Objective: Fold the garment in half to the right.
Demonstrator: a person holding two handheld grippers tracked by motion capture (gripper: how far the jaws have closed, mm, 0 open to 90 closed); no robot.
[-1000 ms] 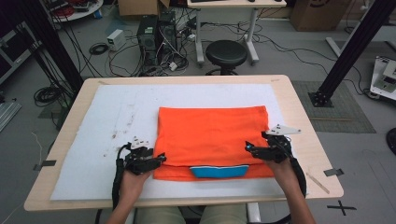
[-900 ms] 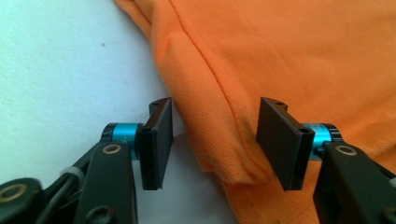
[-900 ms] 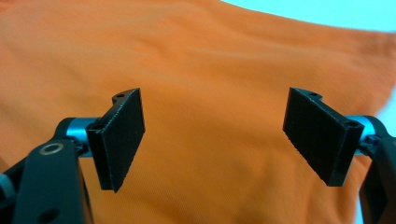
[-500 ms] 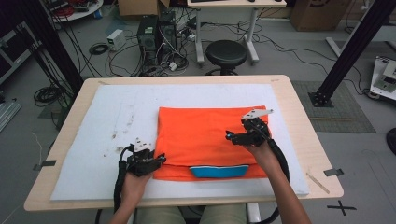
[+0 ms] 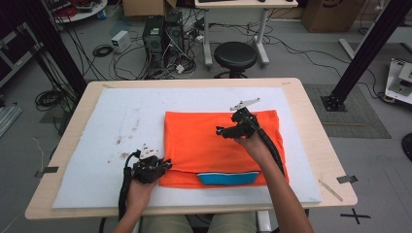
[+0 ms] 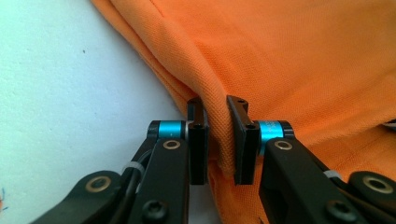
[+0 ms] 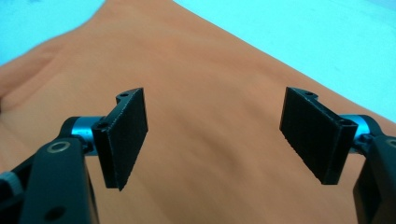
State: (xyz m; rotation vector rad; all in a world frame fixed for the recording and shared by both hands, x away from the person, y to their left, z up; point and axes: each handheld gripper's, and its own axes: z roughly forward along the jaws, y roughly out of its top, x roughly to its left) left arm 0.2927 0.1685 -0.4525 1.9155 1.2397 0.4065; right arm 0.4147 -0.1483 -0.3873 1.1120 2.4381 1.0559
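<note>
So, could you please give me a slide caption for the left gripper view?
Left gripper pinching a fold at the edge of the orange shirt on the white mat.

We see a plain orange garment [image 5: 221,143], with a bright blue band [image 5: 227,178] on its near edge, to the right of the black left gripper [image 5: 163,165]. Under it lies a white mat [image 5: 97,145] speckled with dark stains, on a pale wooden table [image 5: 316,141]. The black right gripper [image 5: 221,131] has blue collars behind its pads.

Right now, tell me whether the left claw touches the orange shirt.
Touching. The left gripper view shows the left claw pinching a fold of the orange shirt between both pads.
</note>
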